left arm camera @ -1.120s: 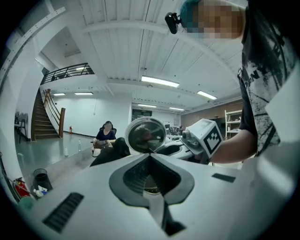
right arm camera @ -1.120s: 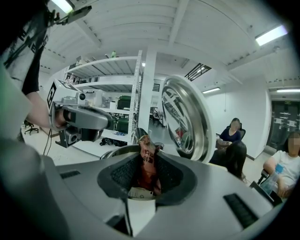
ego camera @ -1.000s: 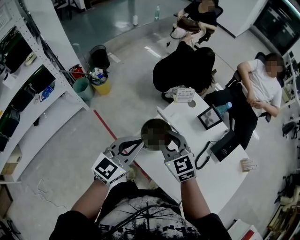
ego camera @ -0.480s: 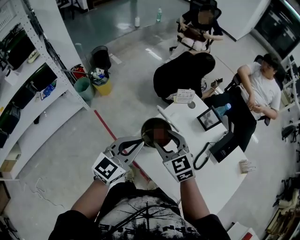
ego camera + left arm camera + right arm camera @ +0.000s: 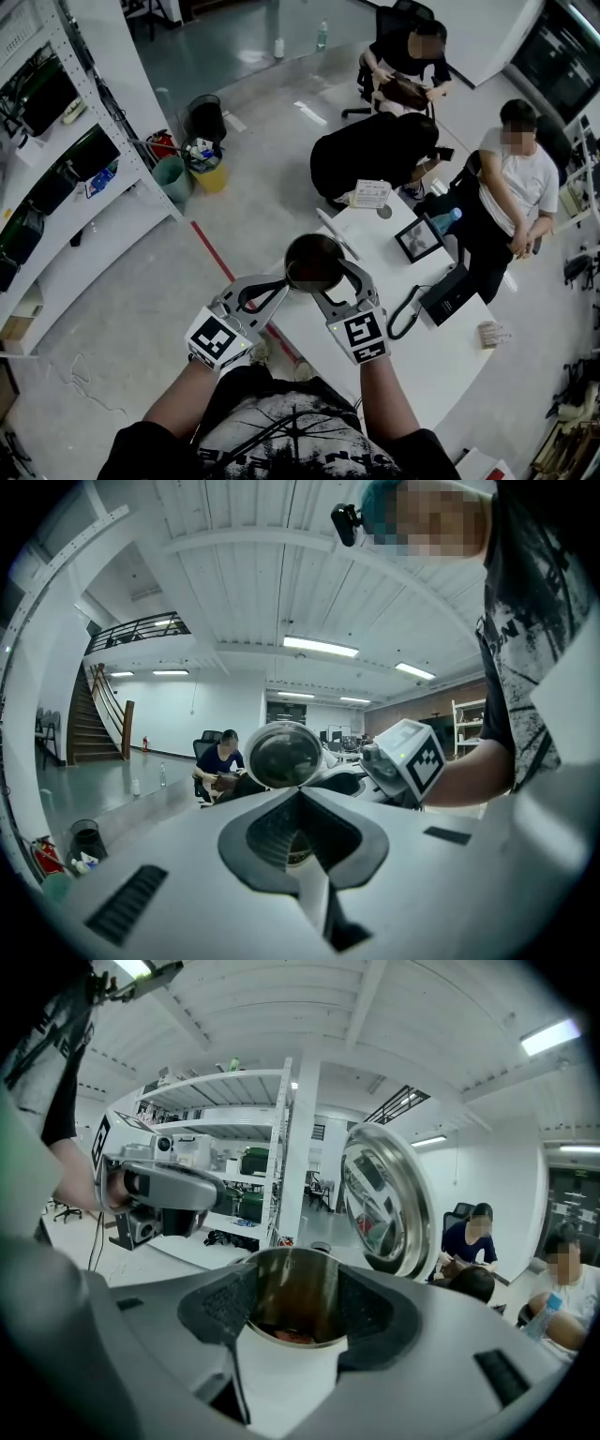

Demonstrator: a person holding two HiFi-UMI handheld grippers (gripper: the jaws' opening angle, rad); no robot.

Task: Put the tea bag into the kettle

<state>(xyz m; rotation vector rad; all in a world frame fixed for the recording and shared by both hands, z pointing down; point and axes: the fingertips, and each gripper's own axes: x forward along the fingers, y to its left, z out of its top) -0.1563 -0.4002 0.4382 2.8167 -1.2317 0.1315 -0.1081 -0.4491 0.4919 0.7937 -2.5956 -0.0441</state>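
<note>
Gripping a round stainless-steel kettle (image 5: 314, 262) in the right claw (image 5: 330, 283), clenching the left claw (image 5: 277, 289) beside it, by a white table (image 5: 441, 367) in a hall with white shelving (image 5: 84, 234).

Steel kettle (image 5: 300, 1288) between the right hand-held gripper's (image 5: 298, 1314) jaws, lid (image 5: 386, 1199) open.

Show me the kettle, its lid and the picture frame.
kettle (image 5: 292, 1296): right gripper view, on its inner wall.
lid (image 5: 384, 1199): right gripper view, on its shiny underside.
picture frame (image 5: 419, 236): head view, on its glass centre.
</note>
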